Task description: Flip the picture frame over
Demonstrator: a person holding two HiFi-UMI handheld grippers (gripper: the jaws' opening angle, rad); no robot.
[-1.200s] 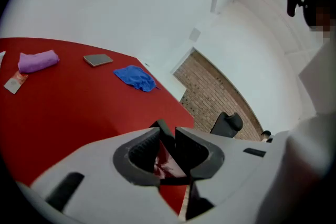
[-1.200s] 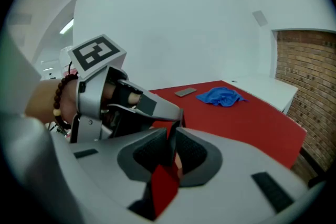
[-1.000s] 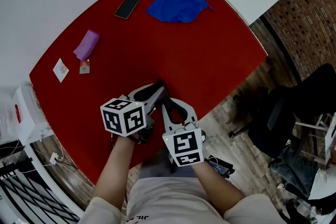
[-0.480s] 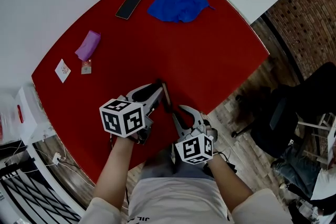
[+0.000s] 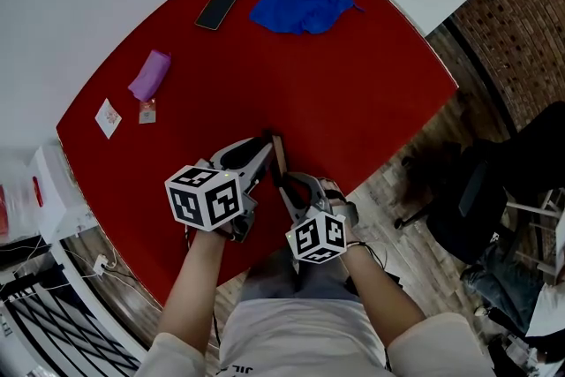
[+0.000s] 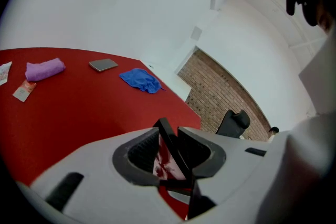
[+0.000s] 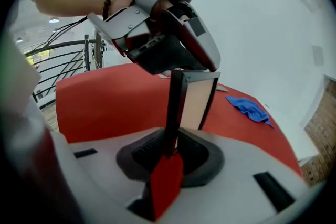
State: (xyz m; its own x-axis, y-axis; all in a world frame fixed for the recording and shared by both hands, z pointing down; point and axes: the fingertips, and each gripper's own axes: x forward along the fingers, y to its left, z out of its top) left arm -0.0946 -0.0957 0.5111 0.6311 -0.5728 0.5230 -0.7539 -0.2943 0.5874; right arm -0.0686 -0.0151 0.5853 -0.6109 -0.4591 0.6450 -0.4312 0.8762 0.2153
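At the near edge of the bench (image 5: 353, 101), the picture frame (image 5: 278, 151) is up on edge. Its top sits between the fingers of the left gripper (image 5: 267, 156), its lower corner between the fingers of the right gripper (image 5: 288, 186), just right of the left one and nearer the person. Across at the far side lies the phone (image 5: 217, 7), cloth (image 5: 303, 1) to its right. Out left are 3 things: rolled towel (image 5: 148, 76), packet (image 5: 146, 111) just in front, card (image 5: 108, 117) left of that. A chair (image 5: 481, 199) stands off the bench, right.

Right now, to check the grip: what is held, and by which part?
The picture frame, by its black edge, in the right gripper; the left gripper straddles the opposite edge, jaws apart.
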